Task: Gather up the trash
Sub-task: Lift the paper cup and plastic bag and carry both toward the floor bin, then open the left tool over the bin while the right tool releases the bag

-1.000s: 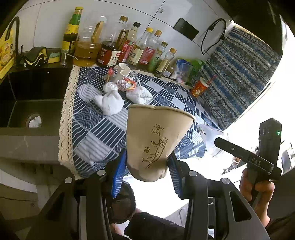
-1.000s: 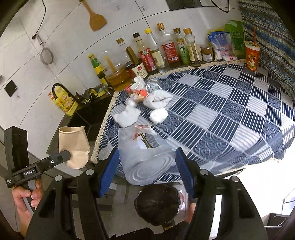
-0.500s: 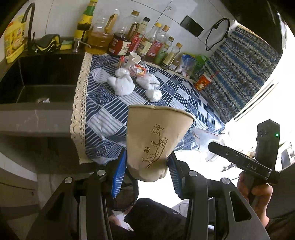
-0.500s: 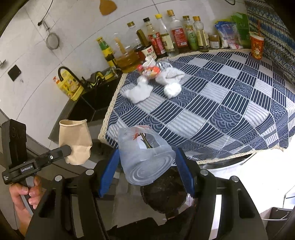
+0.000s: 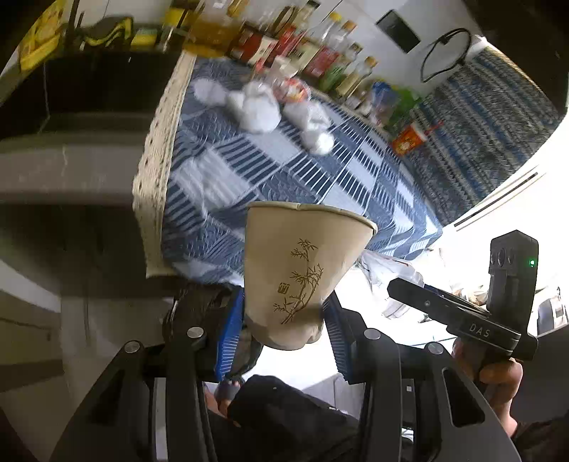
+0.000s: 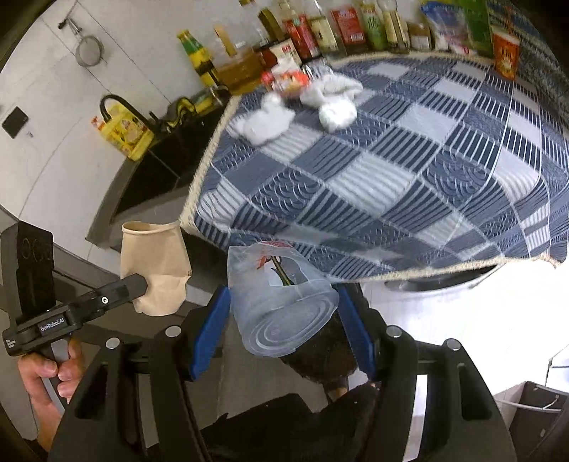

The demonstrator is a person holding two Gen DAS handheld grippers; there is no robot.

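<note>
A crushed paper cup point(image 5: 302, 277) is clamped in the left tool point(image 5: 284, 320), and a clear plastic cup point(image 6: 281, 302) in the right tool point(image 6: 284, 312), both off the tabletop point(image 6: 391, 177). Crumpled tissues point(image 6: 263, 121) are left there; neither cup is binned.

home kitchen, sink point(image 6: 156, 170), sauce btls point(image 6: 341, 32)

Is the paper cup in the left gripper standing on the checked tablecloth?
No, the paper cup is pinched in the left gripper, off the edge of the tablecloth.
</note>
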